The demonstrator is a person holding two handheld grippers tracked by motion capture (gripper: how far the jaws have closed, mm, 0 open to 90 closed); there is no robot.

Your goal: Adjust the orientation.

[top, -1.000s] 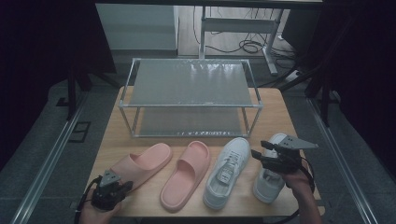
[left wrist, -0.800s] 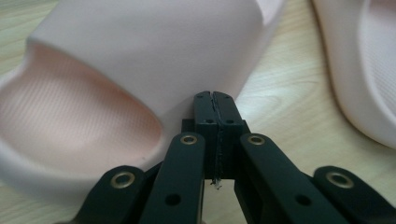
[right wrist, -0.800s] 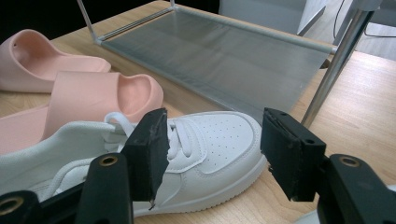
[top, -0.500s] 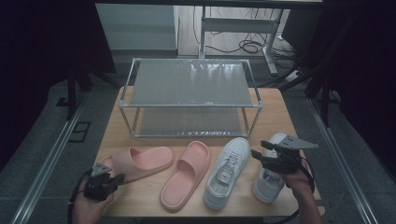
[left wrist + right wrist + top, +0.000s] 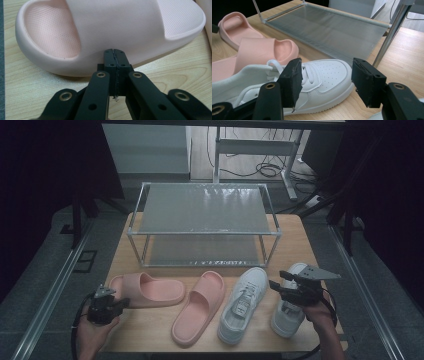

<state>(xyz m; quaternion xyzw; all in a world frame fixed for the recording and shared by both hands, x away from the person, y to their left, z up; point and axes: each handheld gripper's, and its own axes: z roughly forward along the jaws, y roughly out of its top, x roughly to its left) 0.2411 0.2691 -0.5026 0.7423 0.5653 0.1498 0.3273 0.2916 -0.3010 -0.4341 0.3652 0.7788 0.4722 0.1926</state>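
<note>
I am looking along my right gripper [image 5: 325,83], its fingers [image 5: 291,80] standing wide apart over a white sneaker [image 5: 312,82] lying on the tabletop [image 5: 404,57]. Two pink slides [image 5: 259,51] are lying beyond it, near the metal rack's lower shelf [image 5: 329,30].

Two pink slides, one [image 5: 147,289] at eight o'clock and one [image 5: 199,306] at six; two white sneakers [image 5: 244,302] [image 5: 289,307] at five o'clock; one two-tier metal shoe rack [image 5: 202,222] at twelve.
</note>
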